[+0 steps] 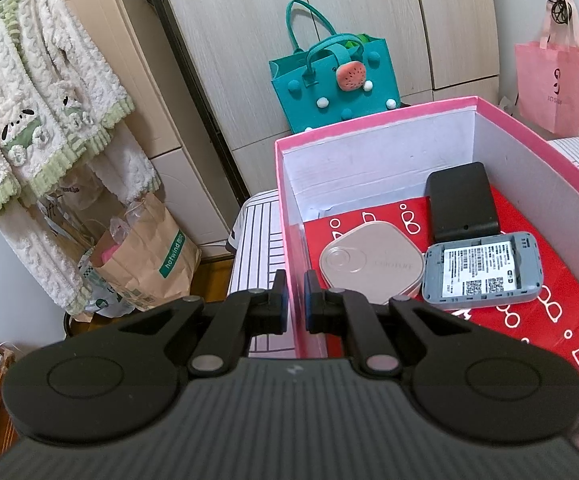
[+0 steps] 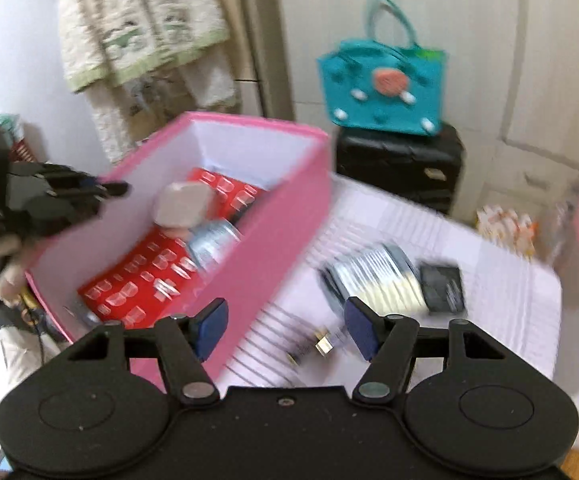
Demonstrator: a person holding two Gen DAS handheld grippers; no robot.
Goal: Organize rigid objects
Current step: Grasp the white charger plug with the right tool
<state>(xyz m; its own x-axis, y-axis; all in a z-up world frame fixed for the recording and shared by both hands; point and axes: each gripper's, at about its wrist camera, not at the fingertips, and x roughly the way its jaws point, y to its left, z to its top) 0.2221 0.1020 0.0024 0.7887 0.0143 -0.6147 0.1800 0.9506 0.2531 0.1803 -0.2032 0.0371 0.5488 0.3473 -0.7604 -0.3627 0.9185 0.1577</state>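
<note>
Left claw (image 1: 296, 300) astride pink box (image 1: 285, 216) wall

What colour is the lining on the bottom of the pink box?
Red with white symbols; the lining inside the box shows best in the left wrist view.

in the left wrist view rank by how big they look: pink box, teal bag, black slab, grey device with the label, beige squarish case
1. pink box
2. teal bag
3-5. beige case, grey device and black slab: too alike to rank.
</note>
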